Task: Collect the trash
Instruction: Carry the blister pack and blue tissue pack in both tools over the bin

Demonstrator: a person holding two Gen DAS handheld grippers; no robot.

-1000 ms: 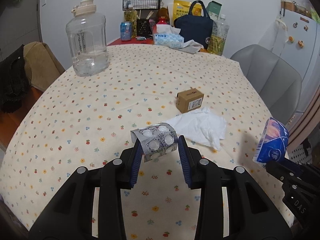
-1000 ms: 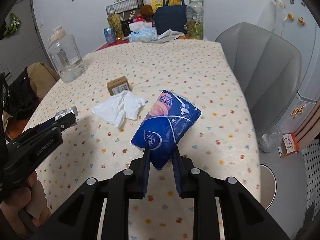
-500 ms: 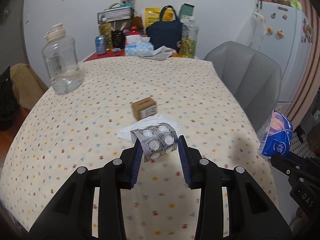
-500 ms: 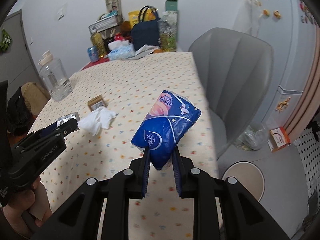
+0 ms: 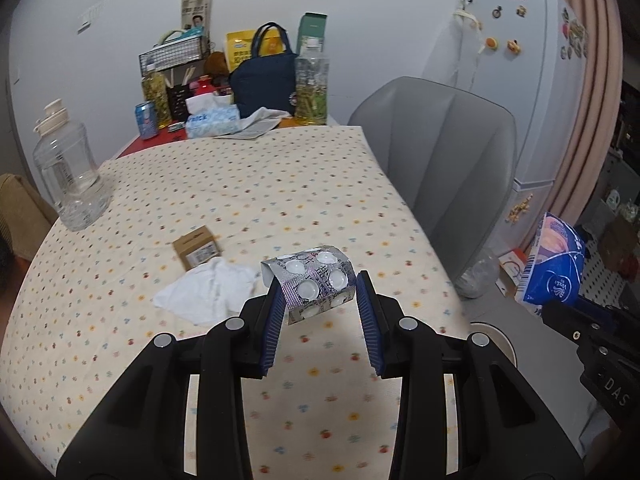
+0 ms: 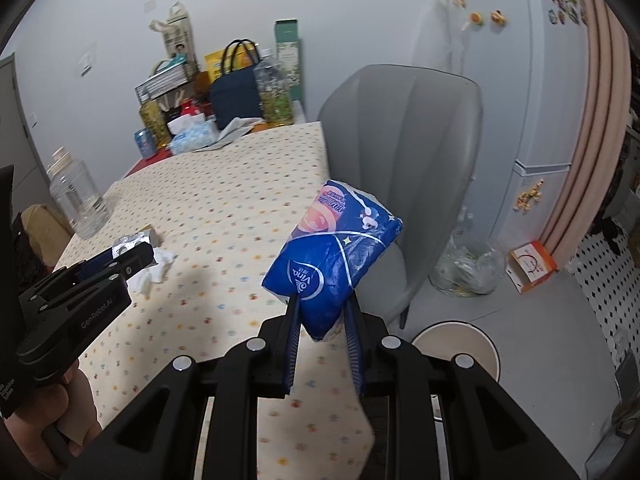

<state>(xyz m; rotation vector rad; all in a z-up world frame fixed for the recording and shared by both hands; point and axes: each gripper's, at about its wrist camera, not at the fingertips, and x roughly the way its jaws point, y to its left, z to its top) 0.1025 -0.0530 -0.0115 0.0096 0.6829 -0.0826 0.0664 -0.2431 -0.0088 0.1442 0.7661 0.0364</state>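
Observation:
My left gripper point(image 5: 318, 294) is shut on a bent silver blister pack point(image 5: 310, 274), held above the flowered tablecloth point(image 5: 248, 192) near its right edge. My right gripper point(image 6: 320, 314) is shut on a blue tissue packet point(image 6: 332, 256), held over the table's right edge. The same packet point(image 5: 554, 264) shows at the right of the left wrist view. On the cloth lie a crumpled white tissue point(image 5: 208, 292) and a small cardboard box point(image 5: 196, 248). A round cream bin point(image 6: 456, 346) stands on the floor beside the table.
A grey chair point(image 6: 408, 152) stands at the table's right side, close behind the packet. A clear water jug point(image 5: 68, 176) is at the left; bags, bottles and a tissue box crowd the far end. A plastic bag point(image 6: 468, 264) and an orange box point(image 6: 532, 266) lie by the fridge.
Both grippers have swung right across the table toward its right edge, each keeping its hold. The chair, the floor and the round bin have come into view.

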